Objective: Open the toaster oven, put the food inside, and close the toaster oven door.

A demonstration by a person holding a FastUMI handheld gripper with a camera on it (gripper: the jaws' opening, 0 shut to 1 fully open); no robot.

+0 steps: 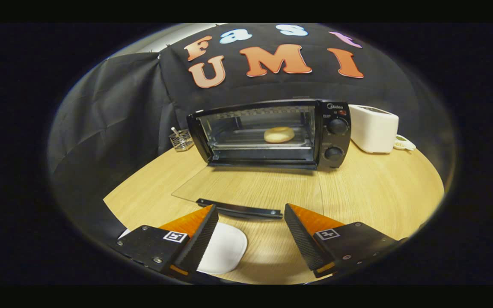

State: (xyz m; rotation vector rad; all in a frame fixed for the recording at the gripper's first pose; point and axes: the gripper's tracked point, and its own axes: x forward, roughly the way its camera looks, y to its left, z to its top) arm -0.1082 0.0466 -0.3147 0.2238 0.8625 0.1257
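Observation:
The black toaster oven (pixel 272 132) stands at the back of the wooden table. Its glass door (pixel 246 188) lies folded flat toward me, and the black door handle (pixel 240 208) sits just ahead of my fingers. A round bun (pixel 279 134) rests on the rack inside the oven. My gripper (pixel 250 214) is open, low over the table, with nothing between its orange-and-black fingers (pixel 304 233). The handle lies a little beyond the fingertips, apart from them.
A white plate (pixel 225 248) lies on the table (pixel 379 192) beside and partly under the left finger. A white toaster (pixel 373 127) stands right of the oven. A small wire basket (pixel 181 140) with utensils stands to the oven's left.

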